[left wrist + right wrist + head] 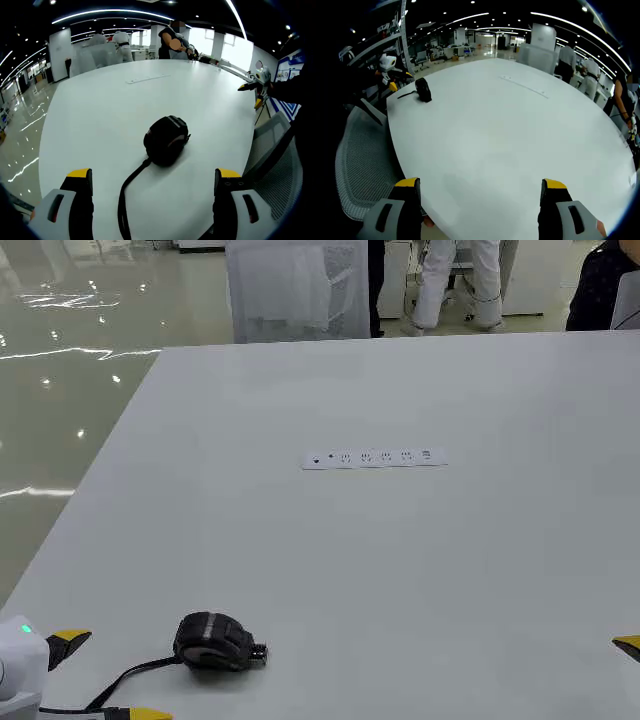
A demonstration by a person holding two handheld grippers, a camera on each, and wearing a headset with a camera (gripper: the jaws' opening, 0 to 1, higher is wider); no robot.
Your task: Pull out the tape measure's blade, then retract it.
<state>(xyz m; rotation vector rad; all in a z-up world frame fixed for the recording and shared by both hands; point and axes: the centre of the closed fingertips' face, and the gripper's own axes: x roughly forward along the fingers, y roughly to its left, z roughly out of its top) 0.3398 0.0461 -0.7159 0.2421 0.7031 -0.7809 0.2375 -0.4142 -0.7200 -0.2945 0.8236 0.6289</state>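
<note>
The black tape measure (215, 642) sits at the near left of the white workbench (420, 570), close to the near edge and not far from the left edge, which runs away diagonally towards the far left corner. Its blade is wound in, with the end hook at the case mouth on the right side. A black wrist strap (140, 672) trails from the case towards the near left.

The left gripper (100, 677) hangs at the near left corner with its yellow-tipped jaws spread wide and gripping nothing. In the left gripper view the tape measure lies ahead of the jaws, apart from both tips, and the strap runs back between them.

The right gripper (481, 183) is at the near edge on the right, well apart from the tape measure, its jaws also spread wide and empty.

To the right of the case and beyond it the tabletop is bare as far as a flush power strip (374, 458) near the middle. A grey mesh chair (360, 170) stands just off the near edge, and people stand beyond the far edge.
</note>
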